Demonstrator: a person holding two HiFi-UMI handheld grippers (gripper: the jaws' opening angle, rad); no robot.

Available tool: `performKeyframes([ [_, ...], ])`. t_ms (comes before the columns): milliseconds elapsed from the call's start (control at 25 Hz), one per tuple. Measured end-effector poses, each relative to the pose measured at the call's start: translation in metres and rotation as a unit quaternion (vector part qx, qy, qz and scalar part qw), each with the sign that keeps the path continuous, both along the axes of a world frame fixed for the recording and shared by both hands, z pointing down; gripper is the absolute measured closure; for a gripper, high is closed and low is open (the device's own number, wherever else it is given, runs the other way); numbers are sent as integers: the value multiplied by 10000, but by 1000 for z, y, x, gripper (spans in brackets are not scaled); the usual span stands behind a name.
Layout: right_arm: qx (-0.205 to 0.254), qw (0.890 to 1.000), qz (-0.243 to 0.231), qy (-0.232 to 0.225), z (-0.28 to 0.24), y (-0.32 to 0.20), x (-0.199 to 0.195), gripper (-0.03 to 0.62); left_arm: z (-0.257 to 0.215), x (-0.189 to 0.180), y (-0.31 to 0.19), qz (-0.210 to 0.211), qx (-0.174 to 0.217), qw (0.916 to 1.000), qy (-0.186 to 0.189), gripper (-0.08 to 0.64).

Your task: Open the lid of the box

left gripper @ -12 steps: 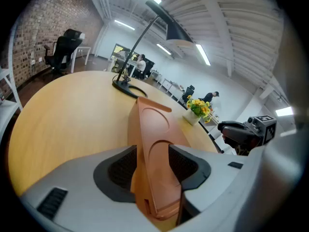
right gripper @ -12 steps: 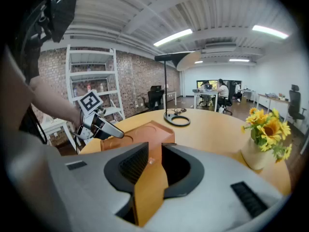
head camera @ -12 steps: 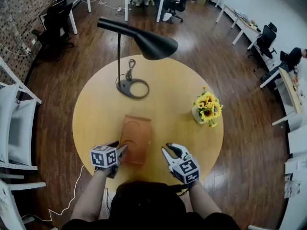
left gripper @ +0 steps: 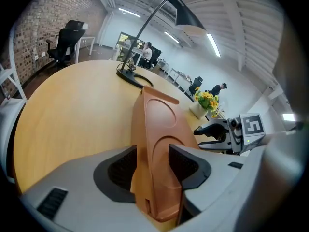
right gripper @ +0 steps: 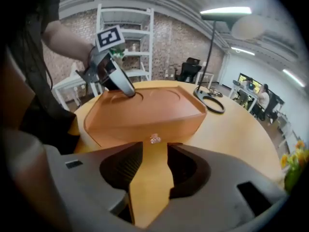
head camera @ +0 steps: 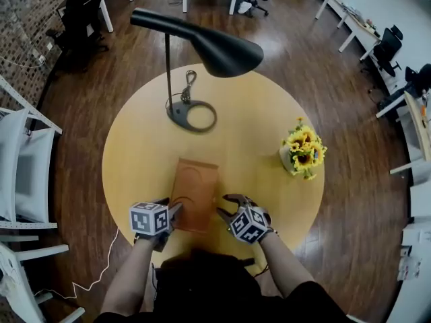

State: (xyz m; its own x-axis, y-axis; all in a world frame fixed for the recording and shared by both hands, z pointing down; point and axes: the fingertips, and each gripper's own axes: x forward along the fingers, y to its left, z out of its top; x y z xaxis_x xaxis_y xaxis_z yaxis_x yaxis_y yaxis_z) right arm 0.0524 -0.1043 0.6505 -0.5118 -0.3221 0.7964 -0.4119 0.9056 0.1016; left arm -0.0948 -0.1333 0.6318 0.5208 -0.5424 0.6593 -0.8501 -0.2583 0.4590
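Note:
An orange-brown box (head camera: 195,192) lies lid down-shut on the round wooden table (head camera: 135,153), near its front edge. My left gripper (head camera: 172,211) is at the box's near left corner; in the left gripper view the box (left gripper: 159,124) fills the gap between the jaws and both pads press on it (left gripper: 152,154). My right gripper (head camera: 223,206) stands open beside the box's right side. In the right gripper view its jaws (right gripper: 155,151) hold only bare table, and a small metal clasp (right gripper: 155,139) on the box's side wall (right gripper: 145,112) sits just ahead of the fingertips.
A black desk lamp (head camera: 209,46) with a ring base (head camera: 192,116) stands at the back of the table. A pot of sunflowers (head camera: 303,152) is at the right. White chairs (head camera: 23,173) stand left of the table, and office desks lie beyond.
My right gripper has moved left and turned toward the box's right side. The left gripper has stayed on the box.

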Motion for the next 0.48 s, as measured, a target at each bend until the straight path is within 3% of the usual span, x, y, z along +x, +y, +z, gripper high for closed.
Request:
performKeyframes([
  [160, -65, 9975, -544, 449, 21, -7, -13, 426, 0, -1, 1, -53, -75, 10000, 23, 357],
  [280, -79, 9957, -751, 535, 29, -11, -19, 426, 1, -2, 1, -45, -96, 9999, 18, 357],
  [480, 20, 9929, -1054, 546, 31, -10, -25, 514, 0, -3, 0, -76, -74, 9999, -6, 357],
])
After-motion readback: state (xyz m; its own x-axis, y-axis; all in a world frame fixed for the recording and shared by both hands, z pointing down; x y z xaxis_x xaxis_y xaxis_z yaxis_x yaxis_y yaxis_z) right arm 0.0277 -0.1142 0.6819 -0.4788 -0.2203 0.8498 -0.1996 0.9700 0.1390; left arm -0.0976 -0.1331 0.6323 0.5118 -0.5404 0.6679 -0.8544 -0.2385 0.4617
